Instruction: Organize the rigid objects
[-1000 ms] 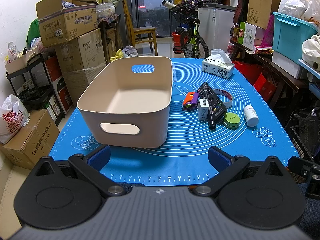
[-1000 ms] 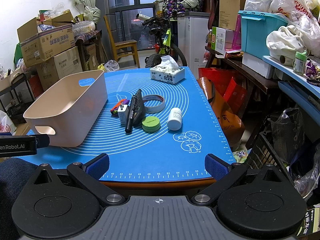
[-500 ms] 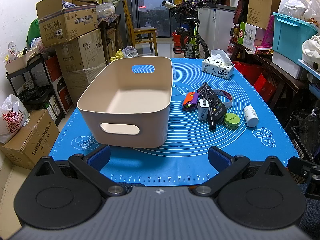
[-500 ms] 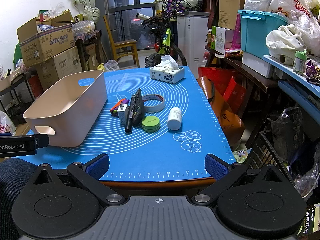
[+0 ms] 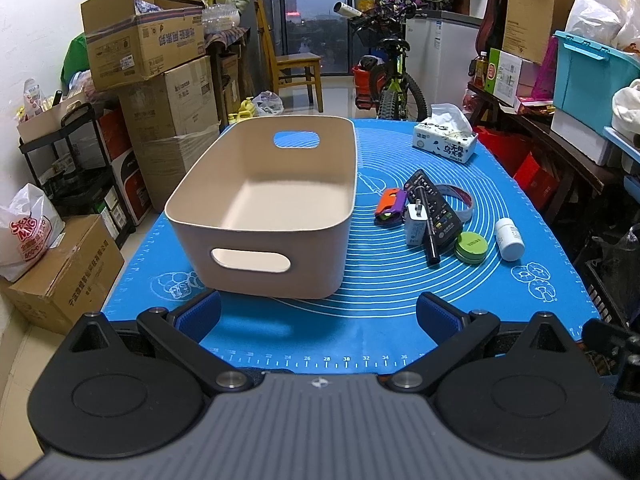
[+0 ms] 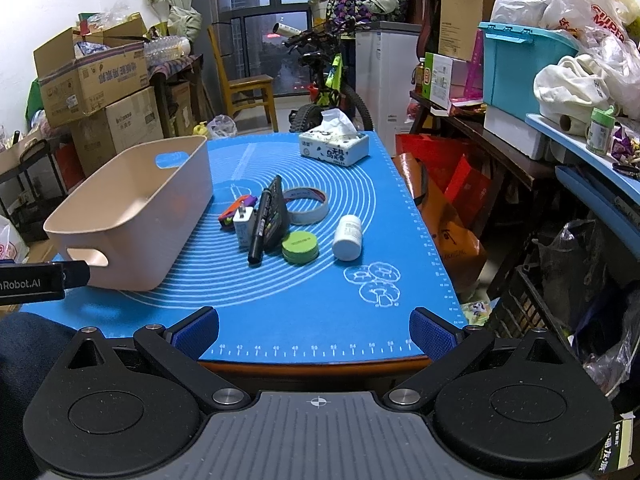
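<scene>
1. Now, through your left wrist camera, your left gripper (image 5: 318,312) hangs spread wide and holds nothing, at the near edge of the desk (image 5: 360,332); the beige bin (image 5: 272,196) sits just ahead.
2. Through your right wrist camera, your right gripper (image 6: 314,330) is likewise spread and bare; the remote (image 6: 276,208), marker (image 6: 258,228), charger (image 6: 243,222), green tin (image 6: 300,246), white bottle (image 6: 347,237) and tape roll (image 6: 306,205) cluster right of the bin.

Tissue box (image 5: 445,145), bicycle (image 5: 394,85), cardboard boxes (image 5: 144,46)
</scene>
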Demonstrator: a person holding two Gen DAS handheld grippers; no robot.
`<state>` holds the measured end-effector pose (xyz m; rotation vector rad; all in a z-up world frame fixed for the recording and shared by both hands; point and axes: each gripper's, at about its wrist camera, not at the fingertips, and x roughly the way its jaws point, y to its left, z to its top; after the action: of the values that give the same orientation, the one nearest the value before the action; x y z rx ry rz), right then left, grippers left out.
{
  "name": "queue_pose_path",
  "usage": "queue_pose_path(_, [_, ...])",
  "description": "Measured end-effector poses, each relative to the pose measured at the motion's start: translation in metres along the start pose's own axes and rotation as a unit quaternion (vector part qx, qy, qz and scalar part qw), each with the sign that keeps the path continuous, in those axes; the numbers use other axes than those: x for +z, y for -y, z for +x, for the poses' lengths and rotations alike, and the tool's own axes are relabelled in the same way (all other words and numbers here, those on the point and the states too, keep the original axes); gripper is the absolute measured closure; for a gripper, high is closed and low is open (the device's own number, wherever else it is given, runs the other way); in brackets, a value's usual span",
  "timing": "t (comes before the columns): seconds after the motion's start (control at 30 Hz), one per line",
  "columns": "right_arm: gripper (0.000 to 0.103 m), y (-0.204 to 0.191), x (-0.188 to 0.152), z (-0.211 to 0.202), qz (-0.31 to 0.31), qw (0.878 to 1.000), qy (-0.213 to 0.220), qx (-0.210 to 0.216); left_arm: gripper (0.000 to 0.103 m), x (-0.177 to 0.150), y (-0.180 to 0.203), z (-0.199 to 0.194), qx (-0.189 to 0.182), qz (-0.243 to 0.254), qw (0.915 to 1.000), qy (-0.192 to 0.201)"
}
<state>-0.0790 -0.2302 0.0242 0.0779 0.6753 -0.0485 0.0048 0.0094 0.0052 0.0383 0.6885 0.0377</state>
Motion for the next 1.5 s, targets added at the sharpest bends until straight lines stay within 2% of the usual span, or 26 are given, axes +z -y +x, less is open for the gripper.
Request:
queue_pose_path(0.23, [0.003, -0.001, 0.026, -0.001, 0.010, 1.000, 0.014, 0.011, 0.001, 0.020, -0.018, 0.005, 0.017, -0.015, 0.9997, -0.011])
queue_pose_path(0.4, [0.003, -0.005, 0.044, 0.007, 0.009, 1.000, 0.023, 0.014, 0.001, 0.049, -0.037, 0.010, 0.032, -0.017, 0.9993, 0.007])
queue_pose_path(0.5, [0.003, -0.005, 0.053, 0.014, 0.015, 0.999, 0.026, 0.015, 0.001, 0.069, -0.050, 0.016, 0.041, -0.020, 0.9989, 0.015])
queue_pose_path(0.63, [0.003, -0.003, 0.066, 0.031, 0.026, 0.999, 0.022, 0.010, 0.001, 0.091, -0.070, 0.027, 0.045, -0.039, 0.9982, 0.007])
queue_pose_path(0.73, [0.002, 0.000, 0.075, 0.046, 0.039, 0.999, 0.018, 0.010, 0.001, 0.105, -0.084, 0.038, 0.060, -0.034, 0.9976, 0.005])
queue_pose_path(0.8, [0.003, -0.001, 0.079, 0.057, 0.037, 0.999, 0.016, 0.003, 0.001, 0.114, -0.091, 0.049, 0.079, -0.021, 0.9966, -0.004])
queue_pose_path(0.9, [0.003, -0.002, 0.085, 0.074, 0.036, 0.999, 0.012, -0.008, 0.001, 0.122, -0.100, 0.062, 0.076, -0.009, 0.9969, -0.017])
queue_pose_path(1.23, [0.003, 0.004, 0.088, 0.136, 0.040, 0.998, -0.013, -0.050, 0.001, 0.124, -0.135, 0.122, 0.114, -0.011, 0.9897, -0.086])
queue_pose_path(1.37, [0.003, 0.004, 0.084, 0.161, 0.018, 0.997, -0.027, -0.070, 0.001, 0.122, -0.149, 0.147, 0.095, -0.030, 0.9885, -0.114])
queue_pose_path(1.5, [0.003, 0.012, 0.081, 0.185, 0.034, 0.995, -0.048, -0.075, 0.001, 0.120, -0.150, 0.169, 0.086, -0.032, 0.9863, -0.137])
